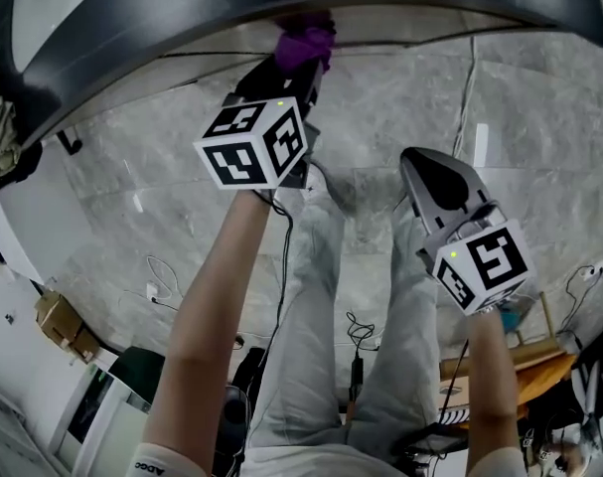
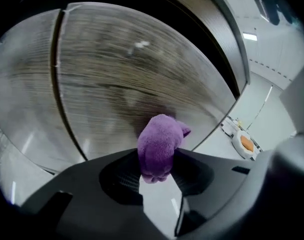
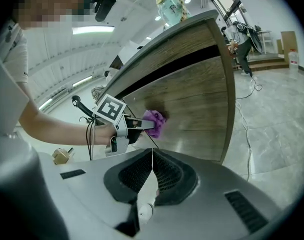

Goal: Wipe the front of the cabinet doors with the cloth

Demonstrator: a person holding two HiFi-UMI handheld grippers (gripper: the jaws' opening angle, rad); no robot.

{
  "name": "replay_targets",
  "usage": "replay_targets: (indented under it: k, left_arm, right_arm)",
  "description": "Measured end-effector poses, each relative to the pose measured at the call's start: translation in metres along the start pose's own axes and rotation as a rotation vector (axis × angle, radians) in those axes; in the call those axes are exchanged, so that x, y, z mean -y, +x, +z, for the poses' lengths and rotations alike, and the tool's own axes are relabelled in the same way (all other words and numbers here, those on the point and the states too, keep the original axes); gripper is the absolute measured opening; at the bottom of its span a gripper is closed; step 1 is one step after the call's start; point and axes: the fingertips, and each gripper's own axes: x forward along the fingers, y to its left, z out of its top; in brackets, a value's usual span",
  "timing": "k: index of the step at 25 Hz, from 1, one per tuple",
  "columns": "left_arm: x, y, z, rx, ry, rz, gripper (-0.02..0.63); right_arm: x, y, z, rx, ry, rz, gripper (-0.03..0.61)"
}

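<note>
Cabinet [image 3: 192, 59] fills frame, wood-grain door front [image 2: 141, 74] below dark gap. Left gripper [image 1: 296, 63] right up at door, jaws clamped on purple cloth [image 2: 159, 144]. Cloth bunched, looks pressed to door panel, right of vertical seam [image 2: 56, 84], nearer panel's right edge. Right gripper [image 3: 152, 169] held back, jaws together, nothing between. My read: wiping under way, mid-stroke. No streaks showing wiped from unwiped; panel beyond seam probably left to do.

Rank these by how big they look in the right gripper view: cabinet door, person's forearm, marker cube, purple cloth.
1. cabinet door, by far the largest.
2. forearm.
3. marker cube and purple cloth: they look about alike, so I would not rank one above the other.
</note>
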Motion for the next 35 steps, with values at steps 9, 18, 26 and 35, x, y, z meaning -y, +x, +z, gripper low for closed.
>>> replay_targets:
  k: [9,18,26,35]
  left_arm:
    - [-0.101,-0.039,-0.011,0.005,-0.058,0.148,0.150]
    - [-0.067,-0.039,-0.029,0.027,-0.040,0.213,0.150]
    - [0.076,0.047,-0.059,-0.057,0.029,0.038,0.150]
    - [0.157,0.137,-0.086,-0.176,0.015,-0.067,0.150]
  right_arm:
    - [-0.044,0.049,-0.006,-0.019,-0.027,0.041,0.028]
    - [-0.014,0.003,-0.024,-0.028,-0.036,0.057,0.028]
    - [0.058,-0.061,-0.038,-0.057,-0.040,0.030,0.028]
    - [0.123,-0.111,-0.068,-0.023,0.062,-0.077,0.028]
